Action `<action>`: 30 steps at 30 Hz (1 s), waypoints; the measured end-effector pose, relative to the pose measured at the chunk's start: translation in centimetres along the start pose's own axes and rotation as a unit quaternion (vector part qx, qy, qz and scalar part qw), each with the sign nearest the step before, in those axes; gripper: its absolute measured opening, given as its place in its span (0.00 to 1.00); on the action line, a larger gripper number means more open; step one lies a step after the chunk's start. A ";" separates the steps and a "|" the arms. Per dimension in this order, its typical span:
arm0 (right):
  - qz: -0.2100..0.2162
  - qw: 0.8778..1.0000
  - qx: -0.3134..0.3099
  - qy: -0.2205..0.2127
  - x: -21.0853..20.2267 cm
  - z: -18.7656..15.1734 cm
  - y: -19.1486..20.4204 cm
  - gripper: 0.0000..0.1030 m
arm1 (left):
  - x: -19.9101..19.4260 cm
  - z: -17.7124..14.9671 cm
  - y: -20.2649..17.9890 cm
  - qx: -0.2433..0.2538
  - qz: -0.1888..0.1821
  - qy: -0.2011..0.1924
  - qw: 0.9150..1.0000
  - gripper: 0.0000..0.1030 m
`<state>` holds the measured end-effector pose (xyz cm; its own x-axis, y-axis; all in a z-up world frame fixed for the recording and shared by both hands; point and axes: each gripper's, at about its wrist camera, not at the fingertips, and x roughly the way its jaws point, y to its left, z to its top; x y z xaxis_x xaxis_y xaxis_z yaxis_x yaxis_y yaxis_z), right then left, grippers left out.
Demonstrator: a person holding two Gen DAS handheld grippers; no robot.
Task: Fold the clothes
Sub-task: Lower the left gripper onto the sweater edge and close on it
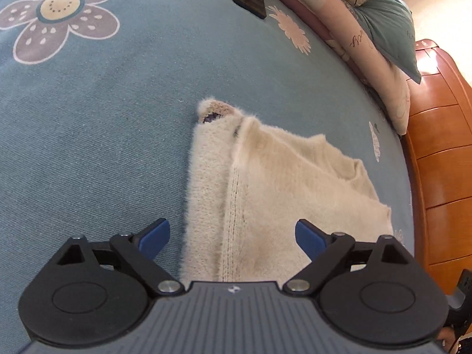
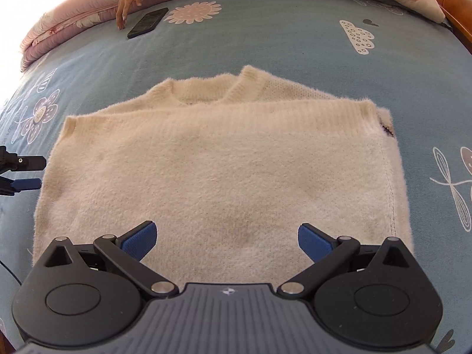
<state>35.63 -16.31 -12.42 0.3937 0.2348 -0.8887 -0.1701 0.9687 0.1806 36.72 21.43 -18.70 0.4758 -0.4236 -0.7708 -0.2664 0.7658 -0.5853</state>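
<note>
I have the fuzzy cream knitted sweater (image 2: pixel 224 159) lying on the blue flower-printed bed cover (image 1: pixel 88 118), already folded once so the ribbed hem sits up near the round neckline. My right gripper (image 2: pixel 227 240) hangs above the near part of the sweater with its jaws spread wide and nothing between them; the cream knit fills the whole gap below and ahead of the blue pads (image 2: pixel 312 243). My left gripper (image 1: pixel 233 237) is also spread apart and empty, and it comes at the sweater from the side: the folded edge with its line of stitching runs straight ahead between its jaws, bare cover lies under the left-hand jaw, and the knit lies under the right-hand one.

As I judge it, the next fold is crosswise, so I want each gripper to take one corner on the same side edge. I would lower the left jaws astride that stitched edge, catching both layers, not just the top one, since the loose pile will slip. The right should move toward its matching corner before either closes. Then lift both together, keeping them level, so the fold line stays straight.

A dark flat phone (image 2: pixel 147 22) lies well ahead of the jaws, next to a person's hand (image 2: pixel 126 6), clear of my work
</note>
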 end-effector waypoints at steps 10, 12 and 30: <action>0.008 1.000 0.020 -0.003 0.7 1.0 0.9 1.00 | 3.7 4.0 0.7 -0.009 -0.065 0.018 0.998 0.87; 0.012 1.000 0.028 -0.005 0.9 1.4 1.1 1.00 | 4.6 5.0 0.5 -0.005 -0.073 0.025 0.997 0.89; 0.023 0.999 0.023 -0.008 1.2 2.4 1.9 1.00 | 4.4 -0.9 2.1 -0.064 -0.149 0.097 0.982 0.91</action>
<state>37.95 -13.99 -12.15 0.4006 0.2806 -0.8722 -0.1469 0.9593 0.2411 37.48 20.68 -23.53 0.3826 -0.7136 -0.5869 -0.2495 0.5319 -0.8093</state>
